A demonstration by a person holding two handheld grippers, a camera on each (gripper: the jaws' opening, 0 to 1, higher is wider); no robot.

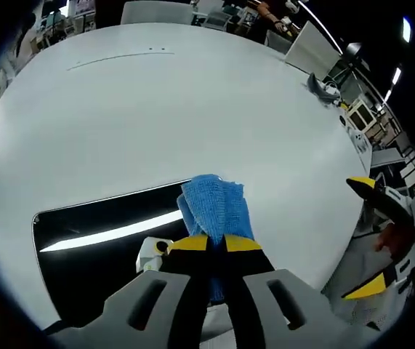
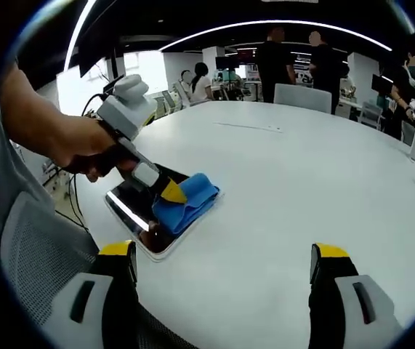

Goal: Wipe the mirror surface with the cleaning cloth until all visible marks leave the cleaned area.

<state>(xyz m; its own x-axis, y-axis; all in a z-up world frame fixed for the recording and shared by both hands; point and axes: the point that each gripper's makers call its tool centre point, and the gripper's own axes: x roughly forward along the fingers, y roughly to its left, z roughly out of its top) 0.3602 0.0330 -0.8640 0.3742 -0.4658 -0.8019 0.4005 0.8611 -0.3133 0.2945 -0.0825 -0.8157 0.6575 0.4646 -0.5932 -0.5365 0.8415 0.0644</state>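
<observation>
A dark rectangular mirror (image 1: 98, 233) lies flat on the white table (image 1: 192, 109), reflecting a bright ceiling light strip. My left gripper (image 1: 216, 246) is shut on a folded blue cleaning cloth (image 1: 214, 207), which rests over the mirror's right end. From the right gripper view, the mirror (image 2: 131, 207) sits near the table's left edge with the blue cloth (image 2: 189, 202) on its far end, pressed down by the left gripper (image 2: 172, 192) in a person's hand. My right gripper (image 2: 222, 265) is open with nothing between its yellow-tipped jaws, hovering over bare table to the mirror's right.
A large round white table (image 2: 301, 182) stretches ahead. A dark object (image 1: 323, 89) lies near its far right edge. Chairs (image 2: 303, 96) and several people stand beyond the table. A mesh chair back (image 2: 40, 269) is close at the lower left.
</observation>
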